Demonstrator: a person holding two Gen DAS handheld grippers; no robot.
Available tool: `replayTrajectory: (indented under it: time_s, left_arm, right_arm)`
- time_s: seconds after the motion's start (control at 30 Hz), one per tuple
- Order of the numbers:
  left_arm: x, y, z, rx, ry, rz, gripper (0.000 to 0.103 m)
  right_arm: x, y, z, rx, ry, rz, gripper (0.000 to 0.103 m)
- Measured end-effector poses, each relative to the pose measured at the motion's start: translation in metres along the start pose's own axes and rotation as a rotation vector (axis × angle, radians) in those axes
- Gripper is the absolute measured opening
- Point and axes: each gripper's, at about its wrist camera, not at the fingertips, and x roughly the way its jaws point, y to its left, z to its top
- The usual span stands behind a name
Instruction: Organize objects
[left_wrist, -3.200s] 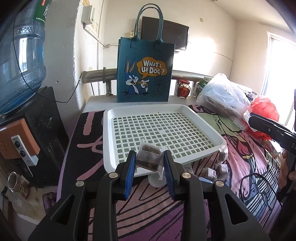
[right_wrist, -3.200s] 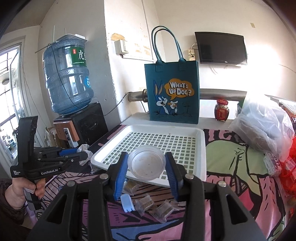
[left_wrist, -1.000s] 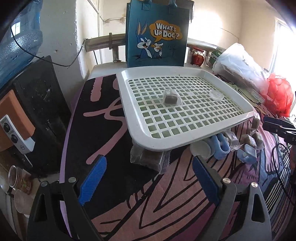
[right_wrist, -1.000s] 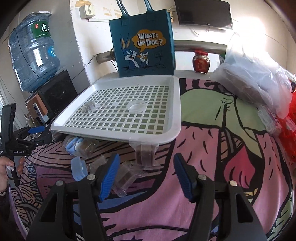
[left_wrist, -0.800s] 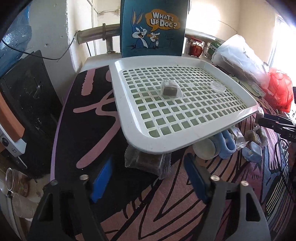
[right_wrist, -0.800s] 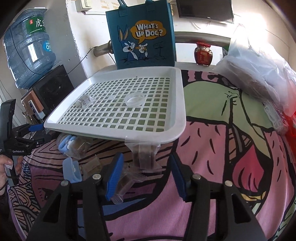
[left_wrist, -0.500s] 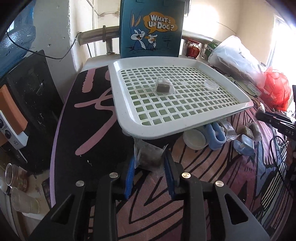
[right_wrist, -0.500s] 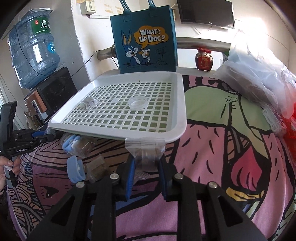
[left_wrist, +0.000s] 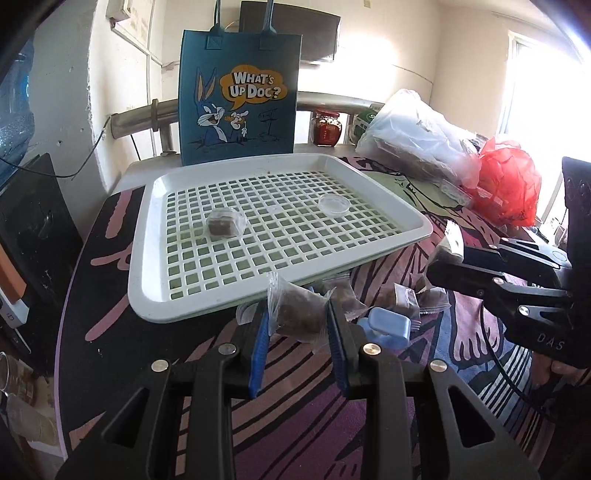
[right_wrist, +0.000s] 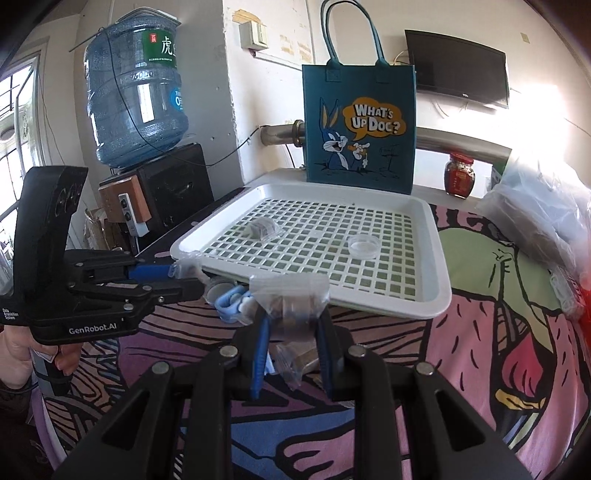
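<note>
We've got a blue Bugs Bunny tote bag (right_wrist: 359, 125) standing at the back by a red-lidded jar (right_wrist: 459, 175), a big water jug (right_wrist: 135, 86) on a black stand to the left, a wall TV (right_wrist: 456, 68), plus a clear plastic bag (left_wrist: 417, 138) beside a red bag (left_wrist: 506, 184).

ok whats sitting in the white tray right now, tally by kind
clear packet with brown block: 1
clear round lid: 1
total in the white tray: 2

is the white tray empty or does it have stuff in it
Not empty. The tray holds a bagged brown cube and a clear round lid; the rest of its grid is bare.
</note>
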Motion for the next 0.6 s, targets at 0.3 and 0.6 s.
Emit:
replayTrajectory:
  time_s: [0.3,0.6]
  left_arm:
    - [-0.0006,-0.0049,-0.0034,0.022,-0.061,0.055,0.028]
    - [-0.0048,-0.0032,-0.0043,0.019,-0.085,0.058,0.028]
  right_arm:
    - [0.0055,0.0026,-0.0020,-0.037,-0.033,-0.035,0.023]
    - [0.0004,0.0033,-0.0024,-0.039,-0.062,-0.034,0.023]
